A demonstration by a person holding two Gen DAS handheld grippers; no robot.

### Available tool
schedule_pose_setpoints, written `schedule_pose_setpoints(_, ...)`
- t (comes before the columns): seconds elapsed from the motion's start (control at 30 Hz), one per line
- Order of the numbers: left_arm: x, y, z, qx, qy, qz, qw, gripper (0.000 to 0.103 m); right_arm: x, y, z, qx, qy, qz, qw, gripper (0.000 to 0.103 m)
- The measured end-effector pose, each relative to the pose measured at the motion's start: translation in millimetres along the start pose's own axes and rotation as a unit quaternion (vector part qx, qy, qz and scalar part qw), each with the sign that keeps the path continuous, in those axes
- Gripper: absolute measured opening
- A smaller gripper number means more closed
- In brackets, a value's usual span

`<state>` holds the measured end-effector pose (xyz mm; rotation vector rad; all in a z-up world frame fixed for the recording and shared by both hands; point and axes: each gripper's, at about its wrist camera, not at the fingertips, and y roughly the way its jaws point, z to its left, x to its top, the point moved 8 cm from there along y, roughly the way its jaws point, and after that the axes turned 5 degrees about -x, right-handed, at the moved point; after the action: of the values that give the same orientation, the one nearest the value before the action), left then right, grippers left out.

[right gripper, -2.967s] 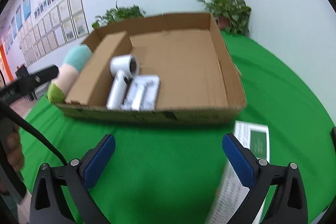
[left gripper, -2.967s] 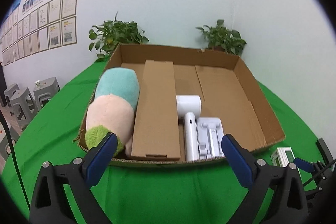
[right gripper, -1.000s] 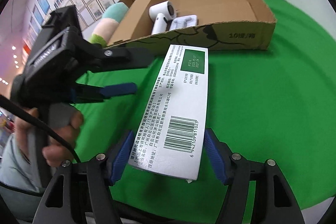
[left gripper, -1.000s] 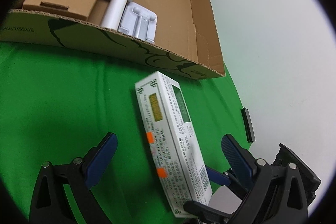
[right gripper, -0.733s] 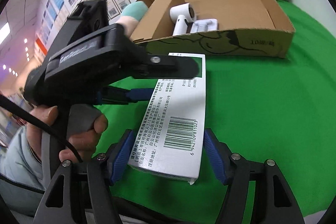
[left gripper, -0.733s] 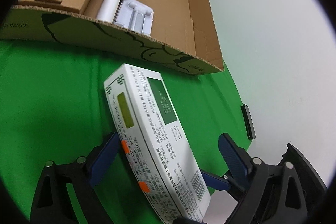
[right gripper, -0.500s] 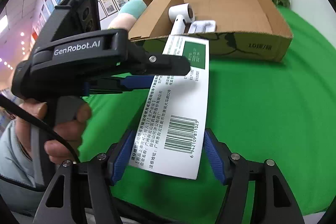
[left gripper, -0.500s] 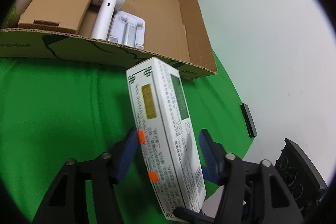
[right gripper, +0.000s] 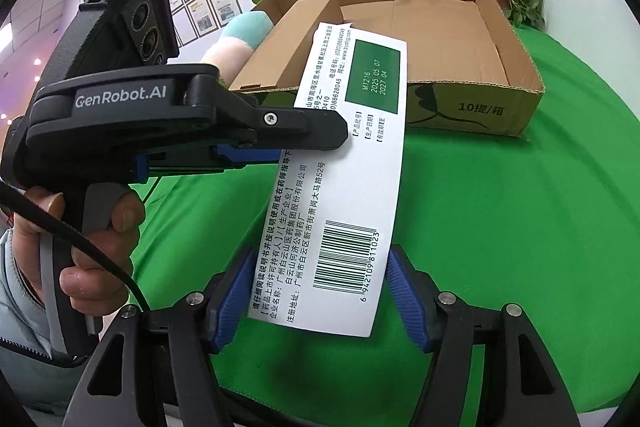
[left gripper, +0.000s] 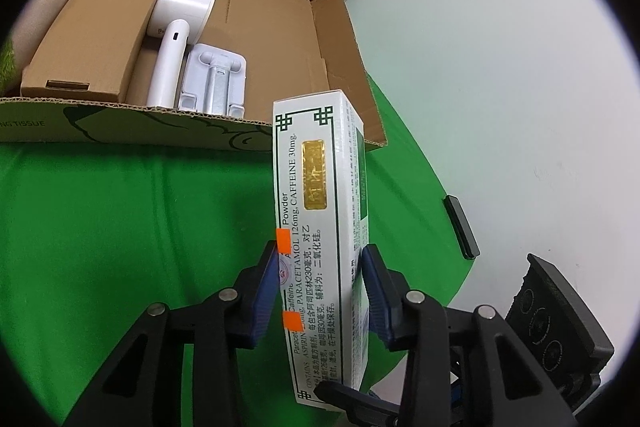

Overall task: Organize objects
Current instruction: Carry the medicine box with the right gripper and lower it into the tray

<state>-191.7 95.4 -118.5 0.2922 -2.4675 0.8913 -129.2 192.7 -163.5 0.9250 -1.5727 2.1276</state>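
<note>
Both my grippers hold the medicine box (left gripper: 320, 227) above the green cloth (left gripper: 120, 219), just before the carton (left gripper: 340, 39): right gripper (right gripper: 316, 291) clamps one end, left gripper (left gripper: 320, 291) is closing on the narrow sides. Uneven pull could twist or crush it.

The left gripper (left gripper: 320, 289) is closing its blue pads on the long white printed carton (left gripper: 320, 227); the right gripper (right gripper: 320, 297) clamps the carton's near end.
</note>
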Motion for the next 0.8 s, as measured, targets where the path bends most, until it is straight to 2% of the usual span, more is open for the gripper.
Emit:
schedule_pose_setpoints(0.4,8.0,-6.6,0.4,-0.002,0.005,-0.008,1.0000,0.039,10.1,-2.9,1.2,-0.002,-0.002,-0.010,1.000,0.063)
schedule_pose_setpoints(0.8,38.4,-13.3,-6.0,0.004,0.039,-0.020,0.9990,0.038,38.8,-2.0,-0.6,-0.014,-0.004,-0.032,0.999,0.062)
